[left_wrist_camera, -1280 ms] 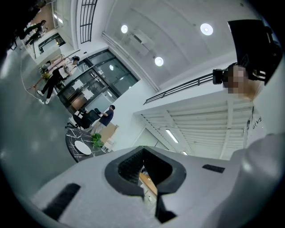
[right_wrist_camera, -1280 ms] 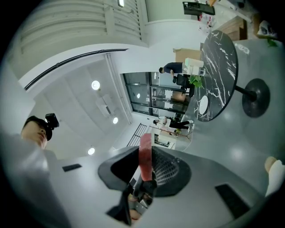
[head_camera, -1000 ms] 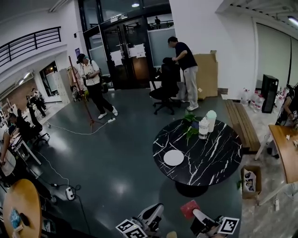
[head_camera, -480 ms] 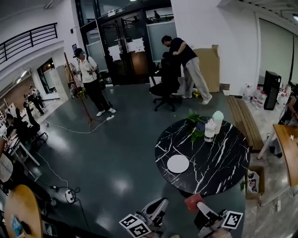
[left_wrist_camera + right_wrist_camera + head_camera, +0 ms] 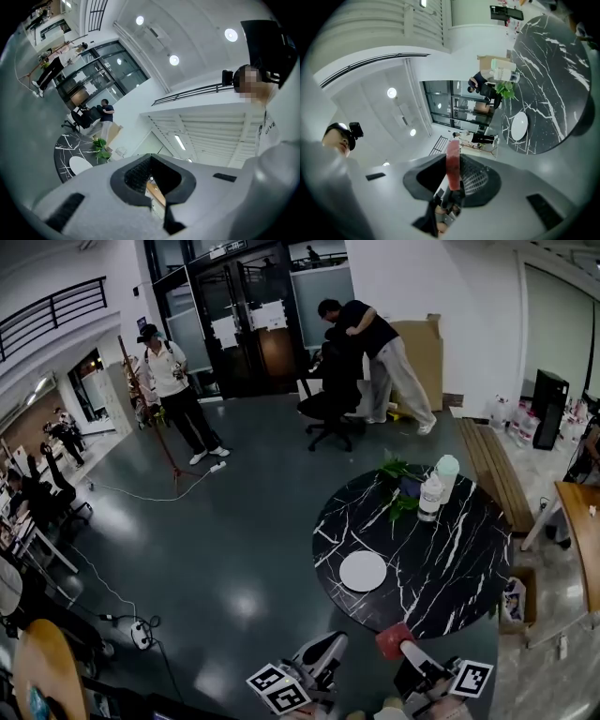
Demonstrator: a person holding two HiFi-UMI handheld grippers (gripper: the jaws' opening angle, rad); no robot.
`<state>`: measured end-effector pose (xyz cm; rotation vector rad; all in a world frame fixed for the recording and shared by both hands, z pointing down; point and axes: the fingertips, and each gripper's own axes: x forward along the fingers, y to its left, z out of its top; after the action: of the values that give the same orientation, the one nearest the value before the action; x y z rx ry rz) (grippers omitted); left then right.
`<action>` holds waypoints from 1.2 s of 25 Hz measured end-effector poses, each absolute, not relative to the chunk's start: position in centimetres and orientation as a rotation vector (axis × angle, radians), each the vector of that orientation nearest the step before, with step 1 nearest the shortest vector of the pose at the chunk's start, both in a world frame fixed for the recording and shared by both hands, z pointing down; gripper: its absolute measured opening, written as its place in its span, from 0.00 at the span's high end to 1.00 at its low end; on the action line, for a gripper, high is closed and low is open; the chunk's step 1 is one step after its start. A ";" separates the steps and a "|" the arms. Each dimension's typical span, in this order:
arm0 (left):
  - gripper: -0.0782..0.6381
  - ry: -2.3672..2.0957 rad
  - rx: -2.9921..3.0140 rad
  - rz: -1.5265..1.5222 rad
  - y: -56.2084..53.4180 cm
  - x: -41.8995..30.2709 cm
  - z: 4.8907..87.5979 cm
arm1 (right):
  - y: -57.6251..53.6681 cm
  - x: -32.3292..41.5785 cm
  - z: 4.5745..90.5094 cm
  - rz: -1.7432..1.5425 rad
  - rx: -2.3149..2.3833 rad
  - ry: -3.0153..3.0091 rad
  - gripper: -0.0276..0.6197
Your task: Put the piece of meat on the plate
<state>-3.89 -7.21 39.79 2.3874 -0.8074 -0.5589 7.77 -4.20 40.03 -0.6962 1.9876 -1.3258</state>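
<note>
Right gripper view: gripper [image 5: 452, 169] clamps the meat [image 5: 453, 151].

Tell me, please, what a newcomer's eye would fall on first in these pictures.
The round black table with white marble veins stands out at the right of the head view, with an empty white plate near its left edge. At the bottom, the right gripper clamps a red piece of meat between its fingers. Beyond the table, a person bends over an office chair.
</note>
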 end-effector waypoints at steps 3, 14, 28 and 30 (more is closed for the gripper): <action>0.88 -0.811 2.377 -0.552 -8.5 -4.2 40.7 | -5.6 7.6 41.0 -1.346 -0.709 1.983 0.82; 0.88 -0.866 2.374 -0.527 -17.5 -4.3 43.7 | -15.3 7.3 44.2 -1.436 -0.709 2.003 0.82; 0.88 -0.911 2.272 -0.452 -27.9 -2.8 50.4 | -26.5 7.9 51.9 -1.641 -0.822 1.995 0.82; 0.88 -0.932 2.255 -0.438 -29.0 -3.0 51.7 | -27.7 7.7 53.1 -1.678 -0.827 2.006 0.82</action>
<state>-2.99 -28.95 51.69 2.2553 -0.9318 -0.4382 7.66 -27.71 53.13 -0.8270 2.0061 -1.6782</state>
